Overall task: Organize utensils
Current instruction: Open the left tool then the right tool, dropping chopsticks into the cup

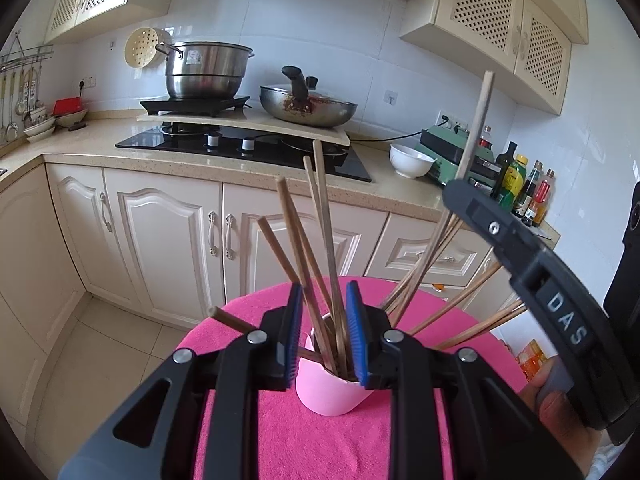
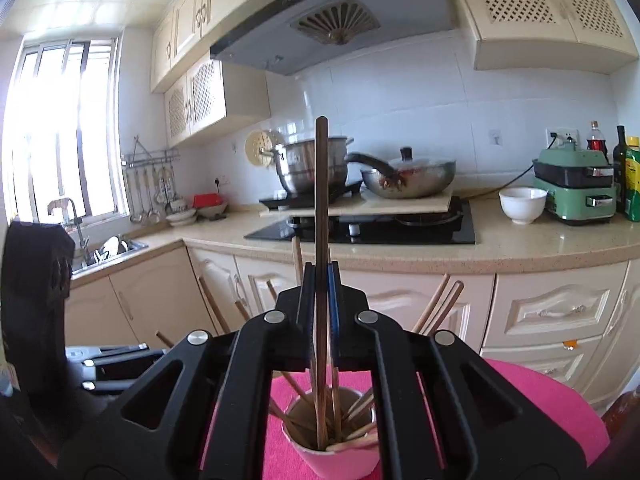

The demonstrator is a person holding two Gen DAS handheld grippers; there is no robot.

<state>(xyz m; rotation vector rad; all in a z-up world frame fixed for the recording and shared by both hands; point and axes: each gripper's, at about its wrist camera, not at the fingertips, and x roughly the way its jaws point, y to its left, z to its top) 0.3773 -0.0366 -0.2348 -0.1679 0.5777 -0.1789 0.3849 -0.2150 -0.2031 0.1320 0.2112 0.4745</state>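
Observation:
A pink cup (image 1: 332, 394) stands on a round pink cloth (image 1: 304, 440) and holds several wooden chopsticks (image 1: 320, 248) fanning outward. My left gripper (image 1: 325, 336) is open, its blue pads either side of the cup's rim and some chopsticks, gripping nothing. My right gripper (image 2: 321, 312) is shut on a single dark chopstick (image 2: 321, 184), held upright with its lower end inside the cup (image 2: 340, 456). The right gripper also shows in the left wrist view (image 1: 460, 188), above and right of the cup, with that chopstick (image 1: 478, 124) sticking up.
Behind the cloth-covered table (image 2: 552, 408) runs a counter with a hob (image 1: 248, 148), a steel pot (image 1: 208, 70), a wok (image 1: 308, 106), a white bowl (image 1: 410, 160), a green appliance (image 2: 576, 184) and bottles (image 1: 524, 188). A sink (image 2: 108, 248) is at the left.

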